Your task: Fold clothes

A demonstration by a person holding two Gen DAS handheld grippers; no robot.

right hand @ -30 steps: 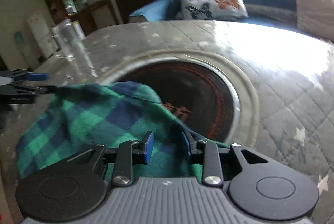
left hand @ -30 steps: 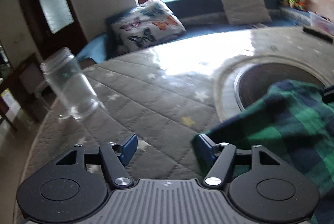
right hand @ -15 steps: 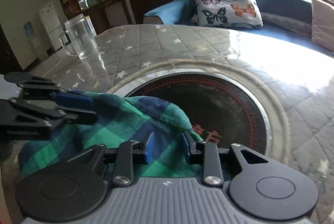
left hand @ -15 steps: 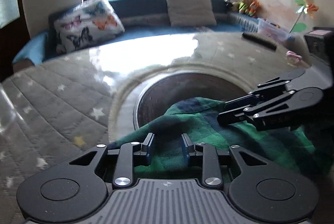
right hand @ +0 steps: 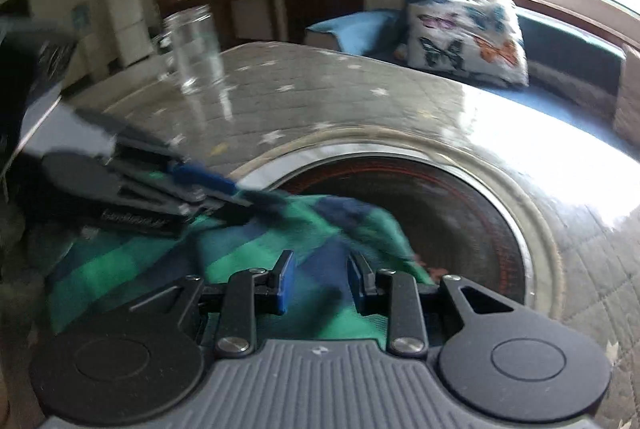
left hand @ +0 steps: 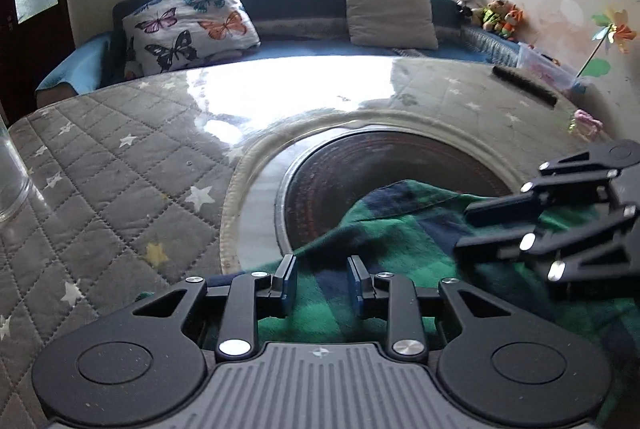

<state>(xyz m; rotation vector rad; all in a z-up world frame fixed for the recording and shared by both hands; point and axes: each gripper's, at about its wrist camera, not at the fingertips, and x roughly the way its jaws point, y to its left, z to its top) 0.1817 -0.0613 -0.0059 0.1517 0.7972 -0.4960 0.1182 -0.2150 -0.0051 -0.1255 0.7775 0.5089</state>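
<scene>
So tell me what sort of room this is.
Most likely a home living or dining room: a window bench with a butterfly cushion, soft toys in the corner, and a round quilt-covered table where the green plaid cloth lies.

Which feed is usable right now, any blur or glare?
Left wrist view: sharp, but window glare washes out the table top beyond the plaid garment. Right wrist view: motion-blurred, worst on the left gripper and glass jar; glare at right.
</scene>
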